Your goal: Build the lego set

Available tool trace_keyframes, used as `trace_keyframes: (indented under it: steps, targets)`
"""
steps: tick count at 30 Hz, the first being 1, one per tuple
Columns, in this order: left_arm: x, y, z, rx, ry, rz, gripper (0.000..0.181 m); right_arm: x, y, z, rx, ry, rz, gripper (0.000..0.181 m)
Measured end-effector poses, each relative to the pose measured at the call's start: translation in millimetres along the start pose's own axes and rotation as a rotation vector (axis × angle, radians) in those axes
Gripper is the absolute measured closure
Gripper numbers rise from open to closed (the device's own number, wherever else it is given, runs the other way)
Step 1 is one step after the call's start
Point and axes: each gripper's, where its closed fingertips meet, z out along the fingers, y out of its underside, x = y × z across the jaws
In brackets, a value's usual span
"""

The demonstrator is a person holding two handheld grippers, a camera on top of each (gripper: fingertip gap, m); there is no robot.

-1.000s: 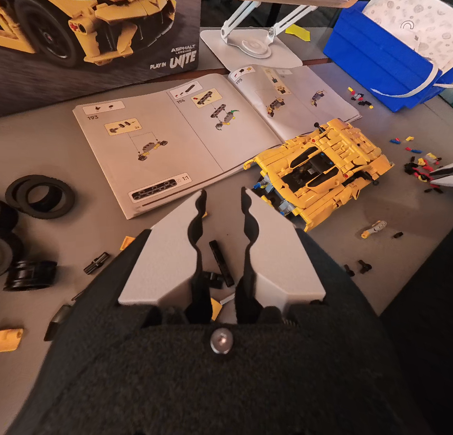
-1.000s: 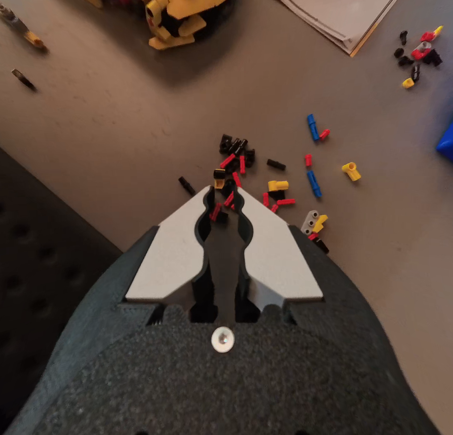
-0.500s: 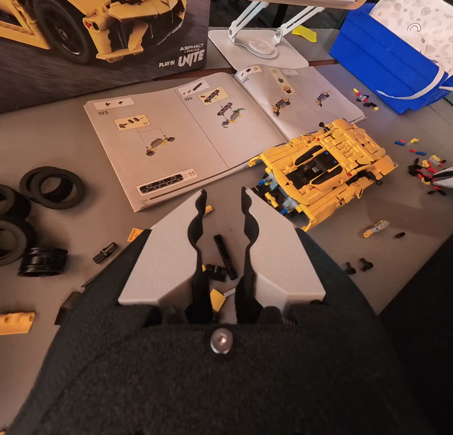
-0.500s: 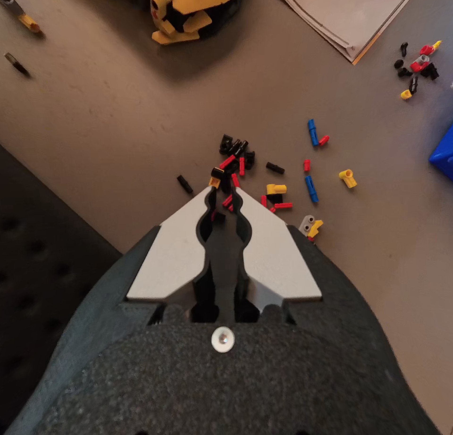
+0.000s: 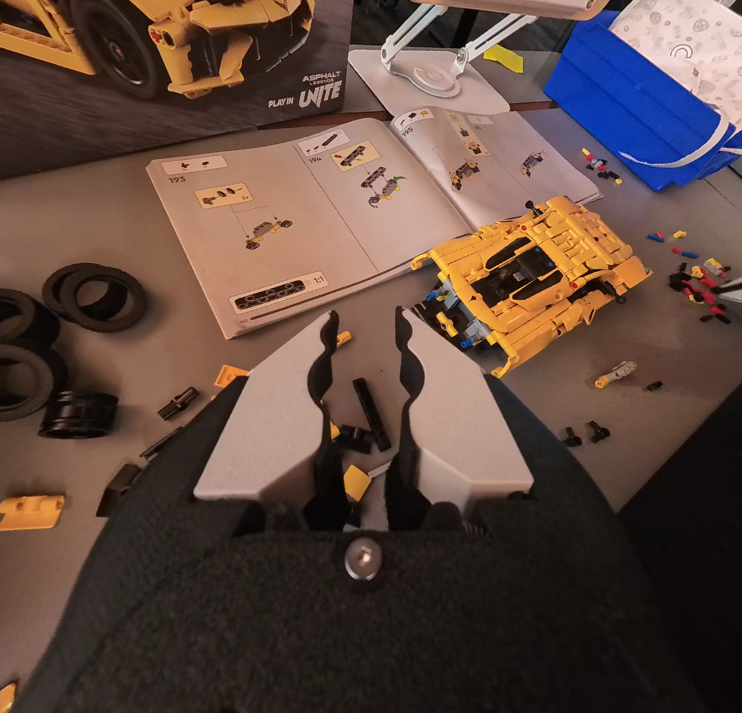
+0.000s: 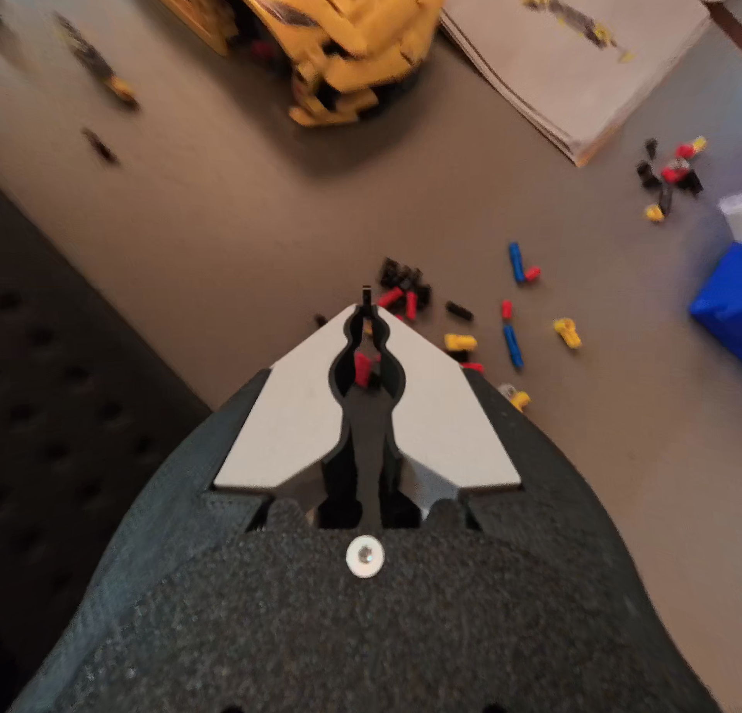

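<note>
A: Your right gripper point(image 6: 366, 314) is pinched nearly closed on a small black pin point(image 6: 366, 297) that pokes out past the tips, just above the scatter of red, black, blue and yellow connector pins point(image 6: 405, 292) on the table point(image 6: 241, 219). That view is blurred, so how firmly the pin sits is hard to judge.

B: And the left?

A: Your left gripper point(image 5: 366, 320) is spread wide and holds nothing. It hovers over a long black beam point(image 5: 371, 414) and a few yellow and black bits lying between and under its fingers.

B: How far along is the build?

A: The yellow car body point(image 5: 530, 282) looks largely assembled: panels, cockpit and rear are in place. It lies on the table just right of the open instruction booklet point(image 5: 281, 227), touching or overlapping its lower edge. It has no wheels yet. The black tyres point(image 5: 96, 296) and a black rim point(image 5: 78, 414) sit well apart at the far left.

B: So what is left for you?

A: Judging by the open pages, you have a small sub-assembly to make from a beam and pins, then the wheels. Loose yellow panels point(image 5: 32, 511) near the left edge are unplaced too. The set's box point(image 5: 172, 39) stands behind the booklet for reference.
</note>
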Motion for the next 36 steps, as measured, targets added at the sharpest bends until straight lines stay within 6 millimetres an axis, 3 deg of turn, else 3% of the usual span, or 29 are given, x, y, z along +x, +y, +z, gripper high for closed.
trace_keyframes:
  steps: [2,4,7,9,12,16,18,20,24,28,31,36]
  targets:
    - [0.0,-0.5,-0.4,0.0,-0.001,0.002,0.153,-32.8,-22.9,1.7,0.062,-0.134,-0.018,0.178]
    - [0.8,-1.4,-1.0,0.002,-0.001,0.005,0.153,-83.4,-43.9,11.2,0.085,-0.32,-0.039,0.178]
    - [2.7,-1.0,-3.7,0.001,-0.005,0.01,0.153,-132.0,-51.7,36.9,0.009,-0.393,-0.131,0.178]
    - [3.3,1.5,-6.1,-0.002,-0.01,0.011,0.153,-144.8,-56.2,46.0,0.01,-0.387,-0.176,0.178]
    - [2.0,5.7,-8.2,-0.003,-0.012,0.001,0.153,-148.5,-56.3,49.3,0.0,-0.405,-0.157,0.178]
    - [-0.2,6.9,-7.3,0.001,-0.006,-0.015,0.153,-143.6,-54.2,49.1,-0.001,-0.397,-0.138,0.177]
    - [0.0,6.0,-5.9,0.003,-0.001,-0.016,0.153,-137.0,-58.2,40.4,0.055,-0.417,-0.075,0.167]
    - [0.6,5.2,-5.2,0.004,0.001,-0.011,0.153,-108.1,-56.1,27.4,0.105,-0.381,0.021,0.165]
    - [0.0,5.9,-3.6,-0.002,0.005,-0.005,0.153,-18.0,-21.1,6.2,0.068,-0.096,0.112,0.17]
    - [0.0,5.2,-3.0,0.004,0.009,-0.016,0.153,23.4,5.0,1.9,0.002,0.066,0.149,0.168]
    - [1.4,5.5,-3.5,0.001,0.004,-0.008,0.153,34.1,0.8,3.1,0.049,0.079,0.221,0.169]
    - [0.6,6.7,-6.3,-0.002,-0.004,-0.01,0.153,22.5,4.3,12.1,0.004,-0.003,0.219,0.176]
